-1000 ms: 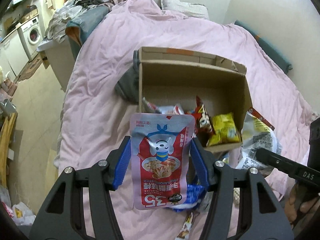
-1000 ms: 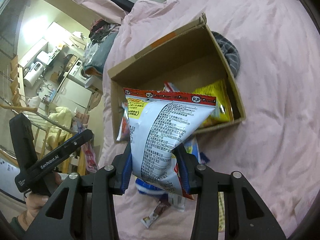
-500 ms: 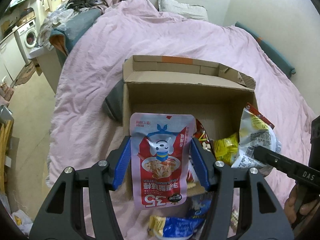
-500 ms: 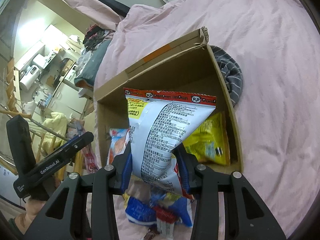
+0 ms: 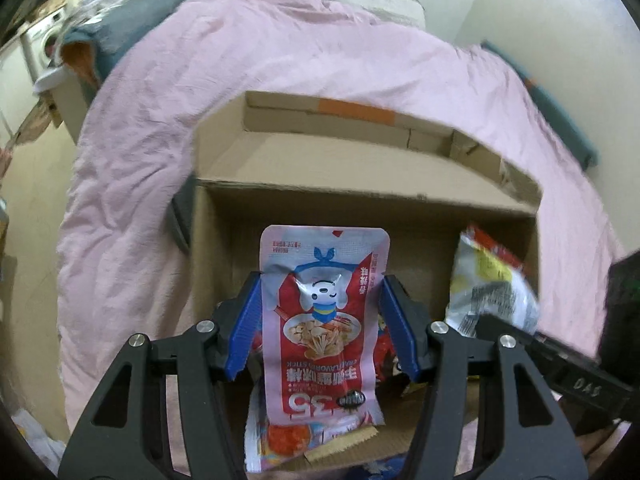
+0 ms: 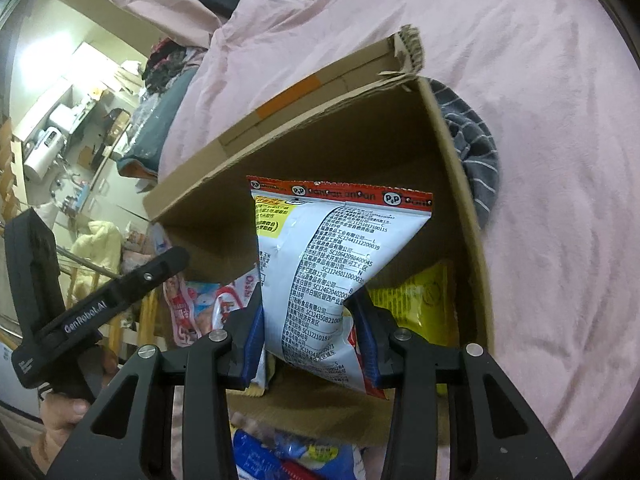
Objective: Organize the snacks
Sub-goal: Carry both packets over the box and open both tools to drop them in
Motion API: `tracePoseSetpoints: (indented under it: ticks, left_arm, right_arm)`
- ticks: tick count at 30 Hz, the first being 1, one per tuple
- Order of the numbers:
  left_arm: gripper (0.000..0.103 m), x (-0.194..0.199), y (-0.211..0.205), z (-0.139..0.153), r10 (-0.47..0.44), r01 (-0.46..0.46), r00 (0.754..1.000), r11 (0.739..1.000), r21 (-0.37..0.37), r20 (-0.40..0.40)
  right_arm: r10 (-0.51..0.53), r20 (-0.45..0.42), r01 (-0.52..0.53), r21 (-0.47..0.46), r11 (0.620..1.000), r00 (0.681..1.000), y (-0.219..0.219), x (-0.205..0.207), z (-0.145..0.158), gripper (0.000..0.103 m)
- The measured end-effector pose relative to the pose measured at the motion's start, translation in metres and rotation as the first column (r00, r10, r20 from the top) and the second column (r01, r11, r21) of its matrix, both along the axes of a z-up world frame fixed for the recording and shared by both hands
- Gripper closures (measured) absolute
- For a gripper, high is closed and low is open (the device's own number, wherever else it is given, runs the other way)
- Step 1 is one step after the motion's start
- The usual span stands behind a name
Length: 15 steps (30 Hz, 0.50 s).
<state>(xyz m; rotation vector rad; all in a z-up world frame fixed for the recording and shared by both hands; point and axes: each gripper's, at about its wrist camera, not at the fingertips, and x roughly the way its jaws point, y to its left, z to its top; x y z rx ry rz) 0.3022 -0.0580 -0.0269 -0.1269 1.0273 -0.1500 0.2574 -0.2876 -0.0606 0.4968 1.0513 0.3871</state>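
My left gripper (image 5: 322, 320) is shut on a pink and red snack pouch (image 5: 324, 308) with a cartoon face, held over the open cardboard box (image 5: 360, 172). My right gripper (image 6: 310, 336) is shut on a white chip bag (image 6: 320, 264) with a red top seal, held inside the mouth of the same box (image 6: 452, 184). That bag also shows at the right in the left wrist view (image 5: 488, 280). A yellow snack bag (image 6: 416, 308) and a pink pouch (image 6: 192, 304) lie inside the box.
The box sits on a pink duvet (image 5: 280, 64). A grey striped cloth (image 6: 472, 160) lies beside the box. Blue snack packs (image 6: 280, 456) lie on the bed in front of it. Clothes and a washing machine (image 5: 44, 40) stand off to the left.
Both grippers have moved forward with their snacks, from in front of the box to over and into its opening. The box now fills more of both views.
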Motion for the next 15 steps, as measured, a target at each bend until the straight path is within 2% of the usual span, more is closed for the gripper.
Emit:
tracePoseSetpoints:
  ticks: [4,6,8,13,15]
  left_arm:
    - [0.048,0.013,-0.004,-0.026,0.013,-0.011,0.999,0.998,0.059,-0.035]
    - [0.048,0.017,-0.007,-0.032,0.018,-0.015,0.999,0.996,0.090,-0.036]
    - [0.048,0.019,-0.014,-0.033,0.001,0.004,0.999,0.993,0.119,-0.039]
    - [0.048,0.018,-0.018,-0.020,-0.022,0.023,1.000,0.997,0.074,-0.018]
    - [0.048,0.017,-0.018,-0.015,-0.017,0.018,1.000,0.996,0.082,-0.005]
  right_arm:
    - [0.006,-0.005,-0.006,-0.061,0.998,1.000,0.008,0.012,-0.005,0.061]
    - [0.018,-0.025,-0.018,-0.018,1.000,1.000,0.010,0.018,-0.010,0.061]
    - [0.015,-0.025,-0.016,-0.023,1.000,1.000,0.012,0.023,-0.010,0.061]
    - [0.014,-0.006,-0.014,-0.017,1.000,1.000,0.012,0.028,-0.006,0.058]
    - [0.009,0.002,-0.009,-0.006,1.000,1.000,0.011,0.027,-0.005,0.058]
